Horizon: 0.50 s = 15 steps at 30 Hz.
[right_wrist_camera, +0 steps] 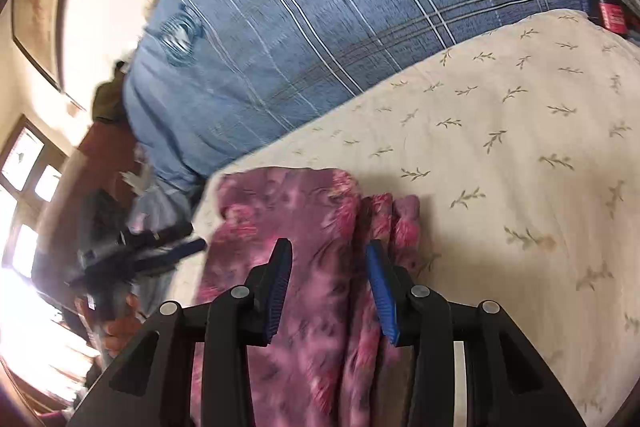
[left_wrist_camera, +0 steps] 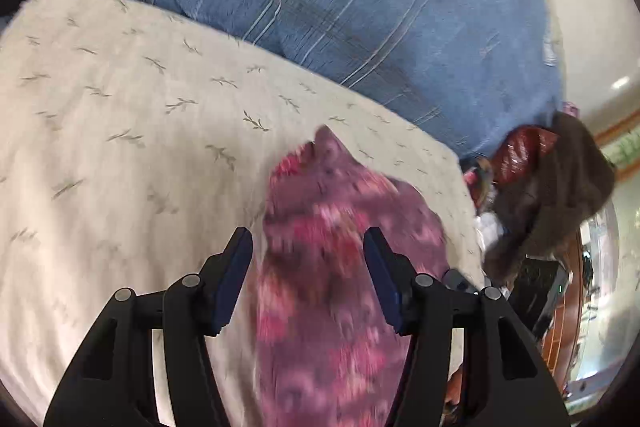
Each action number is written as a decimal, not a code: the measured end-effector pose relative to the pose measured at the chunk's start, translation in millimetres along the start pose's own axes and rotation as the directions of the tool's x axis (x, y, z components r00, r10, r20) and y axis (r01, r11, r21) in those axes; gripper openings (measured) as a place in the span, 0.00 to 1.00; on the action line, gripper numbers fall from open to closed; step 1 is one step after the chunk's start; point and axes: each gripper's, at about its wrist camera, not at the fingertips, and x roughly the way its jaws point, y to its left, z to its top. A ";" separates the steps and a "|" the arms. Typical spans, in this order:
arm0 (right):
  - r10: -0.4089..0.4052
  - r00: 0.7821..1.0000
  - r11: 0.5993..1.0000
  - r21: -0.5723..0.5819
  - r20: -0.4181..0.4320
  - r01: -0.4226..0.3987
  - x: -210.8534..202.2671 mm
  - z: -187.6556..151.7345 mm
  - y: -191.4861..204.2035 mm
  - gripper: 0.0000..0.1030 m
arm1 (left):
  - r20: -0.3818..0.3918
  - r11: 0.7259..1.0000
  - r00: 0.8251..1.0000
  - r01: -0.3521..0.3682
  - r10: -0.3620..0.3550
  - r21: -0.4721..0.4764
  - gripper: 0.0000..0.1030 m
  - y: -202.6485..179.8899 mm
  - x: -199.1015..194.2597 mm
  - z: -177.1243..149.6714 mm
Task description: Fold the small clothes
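Left gripper (left_wrist_camera: 308,247): jaws apart, pads clear of the cloth (left_wrist_camera: 332,267), which lies between and below them on the sheet (left_wrist_camera: 120,147). Right gripper (right_wrist_camera: 328,255): jaws apart too, same cloth (right_wrist_camera: 304,227) folded beneath and ahead. Beyond both tips, a blue blanket (left_wrist_camera: 360,7).

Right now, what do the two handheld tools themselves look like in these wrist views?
Both look alike. The left tool and right tool are matte black, with angular linkage arms joined by round silver pivot pins. Each finger ends in a blue pad, ribbed on the right tool. A pale metal strip shows behind each frame. No cables, markings or sleeves are visible.
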 end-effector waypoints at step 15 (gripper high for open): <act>0.038 0.999 0.998 0.052 0.026 -0.039 -10.2 -2.8 -38.6 0.12 | -0.069 0.999 0.997 -0.026 0.028 0.024 0.29 -6.3 48.3 46.1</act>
